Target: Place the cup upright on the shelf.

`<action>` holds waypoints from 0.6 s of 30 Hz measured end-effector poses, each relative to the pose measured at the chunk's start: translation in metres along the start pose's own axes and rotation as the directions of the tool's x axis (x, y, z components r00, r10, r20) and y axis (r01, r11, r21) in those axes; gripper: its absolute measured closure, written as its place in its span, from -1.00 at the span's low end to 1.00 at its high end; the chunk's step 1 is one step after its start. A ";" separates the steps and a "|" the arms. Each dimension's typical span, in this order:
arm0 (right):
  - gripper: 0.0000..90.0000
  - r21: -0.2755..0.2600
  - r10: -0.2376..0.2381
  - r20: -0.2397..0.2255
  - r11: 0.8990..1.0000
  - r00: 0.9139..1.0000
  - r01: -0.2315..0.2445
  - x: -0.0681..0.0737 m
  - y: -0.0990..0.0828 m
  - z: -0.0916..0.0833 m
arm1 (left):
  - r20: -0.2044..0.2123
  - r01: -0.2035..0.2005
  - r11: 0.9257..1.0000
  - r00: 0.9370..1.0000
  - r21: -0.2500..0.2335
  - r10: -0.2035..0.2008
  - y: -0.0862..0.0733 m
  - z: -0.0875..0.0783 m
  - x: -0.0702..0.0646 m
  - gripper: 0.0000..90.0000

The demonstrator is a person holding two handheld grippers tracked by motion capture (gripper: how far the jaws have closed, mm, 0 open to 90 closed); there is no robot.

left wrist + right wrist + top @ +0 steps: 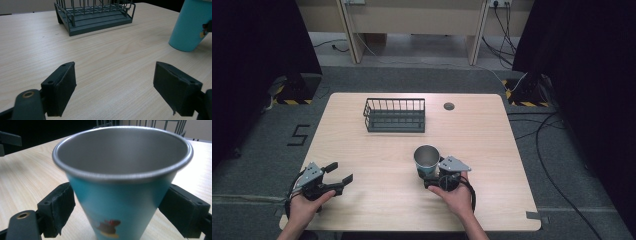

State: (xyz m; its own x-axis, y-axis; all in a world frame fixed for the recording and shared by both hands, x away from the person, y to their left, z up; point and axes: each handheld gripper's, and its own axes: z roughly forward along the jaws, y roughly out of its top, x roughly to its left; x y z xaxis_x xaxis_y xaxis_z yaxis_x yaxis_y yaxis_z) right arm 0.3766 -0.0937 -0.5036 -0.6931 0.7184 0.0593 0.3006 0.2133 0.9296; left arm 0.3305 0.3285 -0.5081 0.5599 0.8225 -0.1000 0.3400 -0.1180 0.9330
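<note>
wooden table (377, 150): upright teal cup (125, 195) between the right gripper (120, 217) jaws, closed on its sides; left gripper (115, 87) wide open, empty, farther off.

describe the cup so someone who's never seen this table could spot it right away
On the light wooden table, look at the near half, in front of the dark wire rack that sits toward the far edge. There the right gripper has its jaws on either side of the cup, which stands upright. It is a tapered cup, turquoise outside and bare metal inside, with a small cartoon print low on its wall.
</note>
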 end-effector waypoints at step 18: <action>-0.62 -0.025 -0.022 0.003 0.999 1.000 0.022 0.004 0.001 0.005 | -0.006 0.001 1.000 1.000 -0.004 -0.001 0.000 -0.001 0.001 -0.60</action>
State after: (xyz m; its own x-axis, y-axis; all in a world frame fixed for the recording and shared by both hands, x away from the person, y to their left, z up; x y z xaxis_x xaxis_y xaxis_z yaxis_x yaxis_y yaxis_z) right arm 0.3775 -0.0876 -0.5045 -0.6972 0.7158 0.0378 0.2692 0.2126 0.9393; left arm 0.3304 0.3293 -0.5078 0.5551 0.8258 -0.0990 0.3378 -0.1151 0.9341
